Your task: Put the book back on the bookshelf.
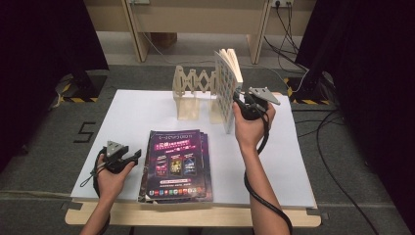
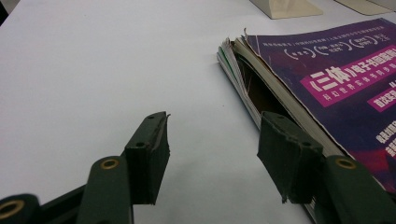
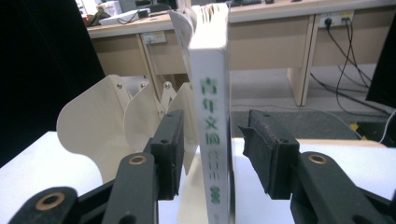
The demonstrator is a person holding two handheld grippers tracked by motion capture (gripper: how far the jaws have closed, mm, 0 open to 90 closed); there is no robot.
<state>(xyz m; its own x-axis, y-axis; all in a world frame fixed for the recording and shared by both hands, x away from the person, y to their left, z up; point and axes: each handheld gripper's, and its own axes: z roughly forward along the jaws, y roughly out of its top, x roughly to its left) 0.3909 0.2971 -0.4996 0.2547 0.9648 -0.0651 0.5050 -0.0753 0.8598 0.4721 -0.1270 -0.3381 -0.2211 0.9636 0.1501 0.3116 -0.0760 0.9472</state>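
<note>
At the far right of the desk (image 1: 147, 105), beside the wooden accordion-style book rack (image 1: 195, 88), the right tongs (image 1: 244, 104) are straddling the spine of a white book (image 3: 215, 130) that is standing upright on its lower edge. From the right gripper view, the jaws are standing apart on either side of the spine, the left pad just beside it and the right pad showing a clear gap, so the book is not clamped at this moment; it seems to be standing on its own against the rack's end panel. Judging by this, the step in hand is shelving the book upright at the rack.

Nearer the person, the left tongs (image 2: 212, 154) are resting low over the desk with jaws apart and nothing between them, just beside the left edge of a stack of purple-covered magazines (image 1: 176, 164). The next move probably calls for sliding one jaw under the top magazine's edge and closing on it without creasing the pages.
</note>
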